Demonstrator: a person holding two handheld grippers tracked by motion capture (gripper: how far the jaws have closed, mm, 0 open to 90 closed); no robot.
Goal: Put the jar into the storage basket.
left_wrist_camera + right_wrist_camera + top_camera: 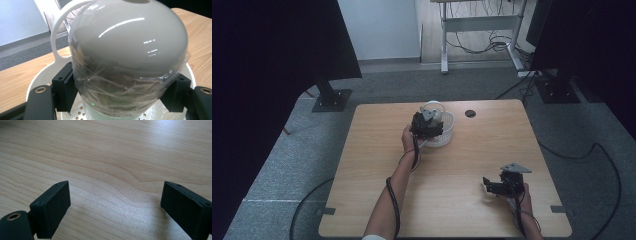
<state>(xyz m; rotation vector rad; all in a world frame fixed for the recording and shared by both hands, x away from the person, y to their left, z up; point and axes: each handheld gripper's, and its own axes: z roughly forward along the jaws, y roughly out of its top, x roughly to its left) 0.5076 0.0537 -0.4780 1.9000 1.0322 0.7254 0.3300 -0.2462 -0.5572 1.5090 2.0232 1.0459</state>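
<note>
Wooden table (462, 165), high view: left gripper (428, 125) at white basket (447, 131) near far edge; right gripper (498, 186) apart, near front right. Left gripper view: jaws clamp film-wrapped grey dome (127, 50) inside basket. Right gripper view: jaws wide, over bare wood.

From my station, the table (120, 150) reads as pale wood with a smooth, faintly sheened grain. The grey rounded vessel (130, 40) looks glossy, like glazed ceramic, and its lower half is wrapped in crinkled clear film. The white basket (45, 75) under it seems smooth perforated plastic. My right gripper (115, 205) has matt black pads (53, 207).
</note>
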